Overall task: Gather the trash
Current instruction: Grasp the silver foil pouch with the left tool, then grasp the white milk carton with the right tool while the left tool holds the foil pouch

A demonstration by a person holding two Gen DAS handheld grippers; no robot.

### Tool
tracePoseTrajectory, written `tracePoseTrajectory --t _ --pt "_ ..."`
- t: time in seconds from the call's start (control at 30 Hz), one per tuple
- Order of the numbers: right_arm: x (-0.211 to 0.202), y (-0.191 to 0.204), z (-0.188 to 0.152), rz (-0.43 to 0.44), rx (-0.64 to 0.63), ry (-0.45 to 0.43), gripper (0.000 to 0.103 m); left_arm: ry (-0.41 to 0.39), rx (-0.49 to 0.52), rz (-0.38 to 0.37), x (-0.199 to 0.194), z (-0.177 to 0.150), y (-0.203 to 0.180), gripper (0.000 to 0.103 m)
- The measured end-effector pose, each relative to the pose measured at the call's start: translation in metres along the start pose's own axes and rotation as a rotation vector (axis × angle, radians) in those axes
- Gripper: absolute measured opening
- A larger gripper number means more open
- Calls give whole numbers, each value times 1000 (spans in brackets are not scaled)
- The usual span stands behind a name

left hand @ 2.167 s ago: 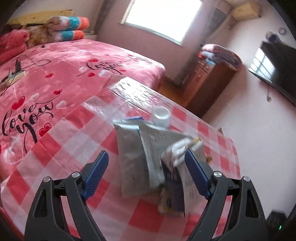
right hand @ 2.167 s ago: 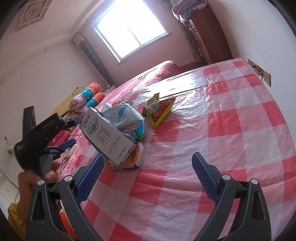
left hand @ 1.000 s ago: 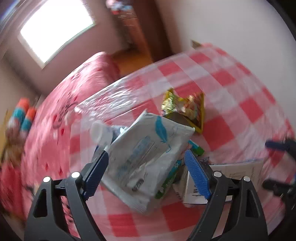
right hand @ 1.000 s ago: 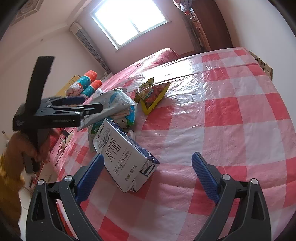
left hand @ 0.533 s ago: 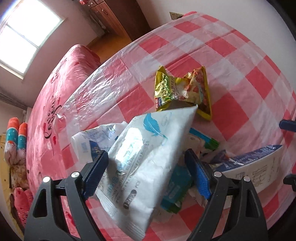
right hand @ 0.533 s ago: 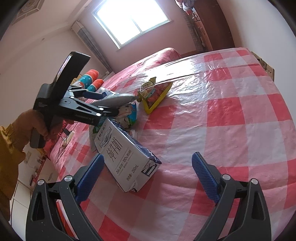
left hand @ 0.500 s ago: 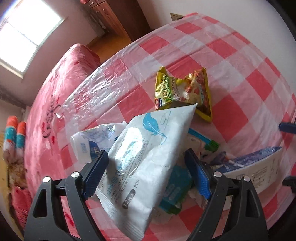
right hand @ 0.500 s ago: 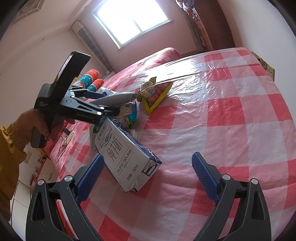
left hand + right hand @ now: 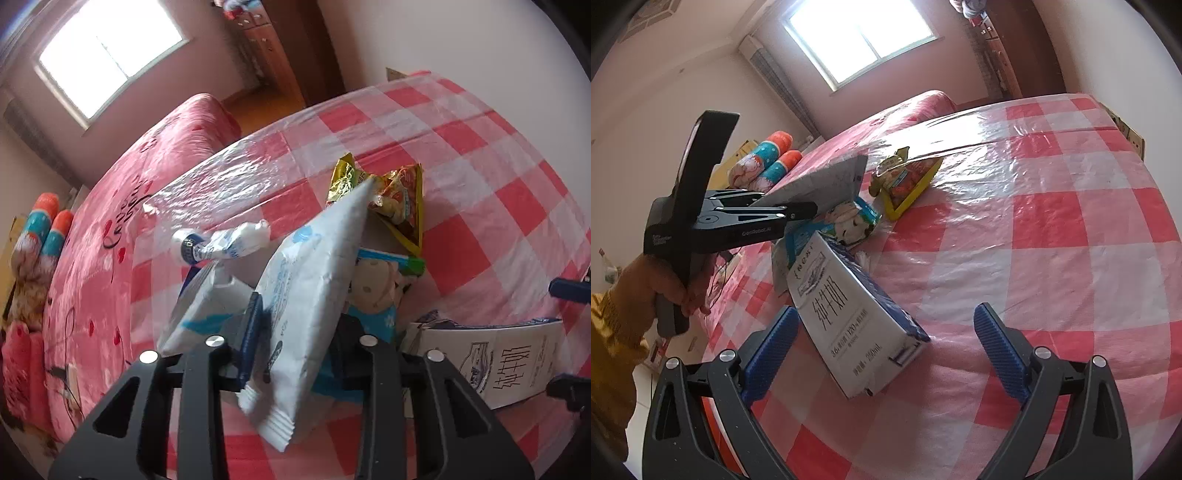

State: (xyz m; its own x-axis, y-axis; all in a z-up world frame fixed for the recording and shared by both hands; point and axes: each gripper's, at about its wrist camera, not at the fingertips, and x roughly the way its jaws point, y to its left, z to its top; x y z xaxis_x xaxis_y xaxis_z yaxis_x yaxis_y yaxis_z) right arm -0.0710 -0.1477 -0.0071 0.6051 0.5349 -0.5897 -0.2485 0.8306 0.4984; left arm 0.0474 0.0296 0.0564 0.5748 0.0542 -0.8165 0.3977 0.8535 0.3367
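A pile of trash lies on the red-checked table (image 9: 1052,240). My left gripper (image 9: 295,332) has its jaws closing, and the pads press on a white wipes packet (image 9: 314,280), which stands on edge above the pile. In the right wrist view the left gripper (image 9: 798,210) holds that packet (image 9: 827,184) tilted upward. Under it lie a teal cartoon wrapper (image 9: 849,221), a yellow snack bag (image 9: 908,177) and a crumpled white tube (image 9: 221,245). A white and blue milk carton (image 9: 849,314) lies on its side. My right gripper (image 9: 882,347) is open, with the carton's near end between its fingers, untouched.
A bed with a pink heart cover (image 9: 110,221) runs along the table's far edge. A wooden cabinet (image 9: 273,44) stands by the wall beyond. A hand in a yellow sleeve (image 9: 665,288) holds the left gripper beside the table's left side.
The left jaws have gone from wide open to shut on the white packet, which now stands more on edge. The right gripper has stayed put.
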Motion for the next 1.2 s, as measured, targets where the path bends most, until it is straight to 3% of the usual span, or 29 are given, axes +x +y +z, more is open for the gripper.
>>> tracePoseTrajectory --t 0.3,0.73,1.03,1.2 --pt "4 8 -3 -7 -54 21 95 -53 -177 -28 -27 -29 9 23" --pt "19 21 -3 -65 -136 74 95 -87 -374 -125 -69 -105 24 22" --pt "37 49 -10 -184 -303 128 95 -97 -455 -195 -90 -151 21 22" --pt "36 62 -16 -262 -392 104 94 -104 -499 -238 -95 -173 20 22"
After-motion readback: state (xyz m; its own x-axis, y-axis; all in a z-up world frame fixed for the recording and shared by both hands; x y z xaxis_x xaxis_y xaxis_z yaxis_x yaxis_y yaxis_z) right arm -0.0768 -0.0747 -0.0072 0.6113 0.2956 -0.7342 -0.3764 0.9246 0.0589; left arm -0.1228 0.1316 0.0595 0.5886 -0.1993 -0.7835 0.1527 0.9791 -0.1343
